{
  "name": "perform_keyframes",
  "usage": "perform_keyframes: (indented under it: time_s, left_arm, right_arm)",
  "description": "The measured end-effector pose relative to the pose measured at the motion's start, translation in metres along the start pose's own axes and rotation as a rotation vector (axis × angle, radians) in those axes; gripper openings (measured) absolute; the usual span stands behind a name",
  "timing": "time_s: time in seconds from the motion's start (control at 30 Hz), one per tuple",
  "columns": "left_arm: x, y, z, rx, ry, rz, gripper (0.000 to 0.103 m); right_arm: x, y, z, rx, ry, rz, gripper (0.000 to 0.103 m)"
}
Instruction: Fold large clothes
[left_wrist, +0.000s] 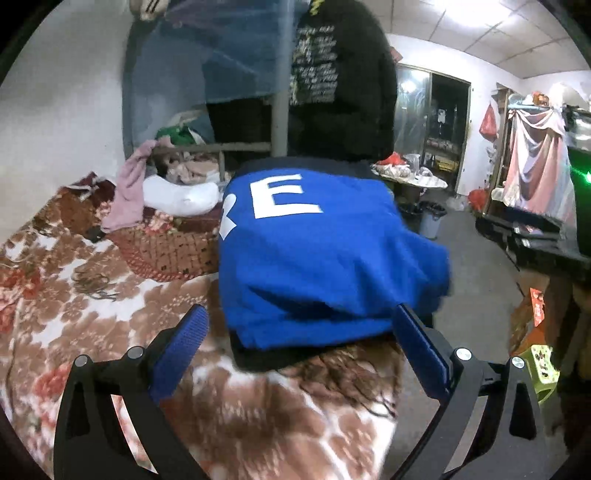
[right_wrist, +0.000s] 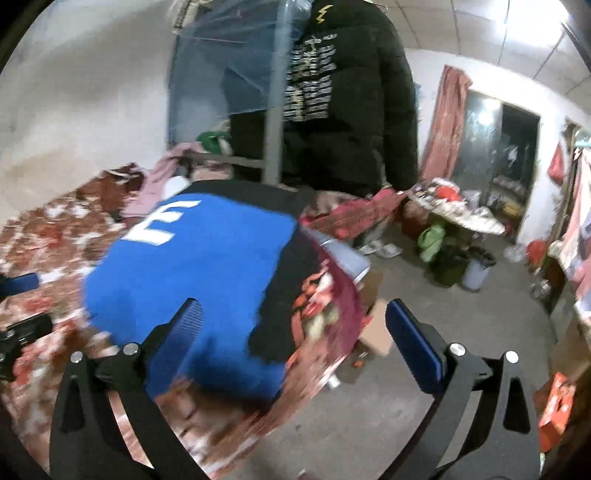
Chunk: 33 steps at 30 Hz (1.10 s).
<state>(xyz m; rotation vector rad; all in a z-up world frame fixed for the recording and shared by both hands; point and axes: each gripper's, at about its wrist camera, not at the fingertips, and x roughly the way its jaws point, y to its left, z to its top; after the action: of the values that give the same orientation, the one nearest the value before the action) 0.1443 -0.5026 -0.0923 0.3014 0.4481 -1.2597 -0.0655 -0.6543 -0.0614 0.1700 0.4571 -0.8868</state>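
Blue top (left_wrist: 314, 258), soft, probably light (blurred), ahead of both spread, empty claws, left (left_wrist: 301, 350), right (right_wrist: 293, 343); grip near hem.

A floral blanket (left_wrist: 92, 295) covers the bed. A pink towel (left_wrist: 129, 188) drapes beside a white pillow (left_wrist: 181, 197). A black printed jacket (left_wrist: 340, 81) hangs behind, near blue netting (left_wrist: 221, 51). Two bins (left_wrist: 424, 218) stand on the floor.
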Motion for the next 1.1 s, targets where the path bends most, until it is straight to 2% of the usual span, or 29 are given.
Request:
perform_keyframes:
  time_s: [0.13,0.2,0.33,0.47,0.57,0.73,0.87,1.1]
  left_arm:
    - [-0.042,-0.016,-0.018,0.026,0.009,-0.009,0.098]
    - [-0.065,-0.02,-0.024,0.021,-0.021,0.016,0.098]
    - [-0.098,-0.021,-0.027,-0.019,-0.08,0.018,0.098]
    - [-0.121,-0.028,-0.025,-0.033,-0.11,0.002,0.098]
    - [-0.133,-0.034,-0.023,-0.051,-0.128,0.043,0.098]
    - [-0.149,-0.04,-0.027,-0.065,-0.144,0.002,0.098]
    - [-0.154,-0.042,-0.031,-0.05,-0.151,0.052,0.098]
    - [-0.16,-0.042,-0.034,-0.041,-0.146,0.082,0.098]
  right_arm:
    - [-0.056,0.011,-0.015,0.006,-0.054,0.069,0.098]
    - [-0.076,0.017,-0.018,0.007,-0.062,0.11,0.098]
    - [-0.115,0.029,-0.024,-0.017,-0.125,0.102,0.098]
    - [-0.139,0.034,-0.027,-0.033,-0.126,0.127,0.098]
    - [-0.15,0.034,-0.031,-0.044,-0.133,0.135,0.098]
    - [-0.162,0.037,-0.039,-0.062,-0.131,0.155,0.098]
    - [-0.164,0.043,-0.045,-0.065,-0.122,0.186,0.098]
    - [-0.165,0.054,-0.051,-0.096,-0.111,0.21,0.098]
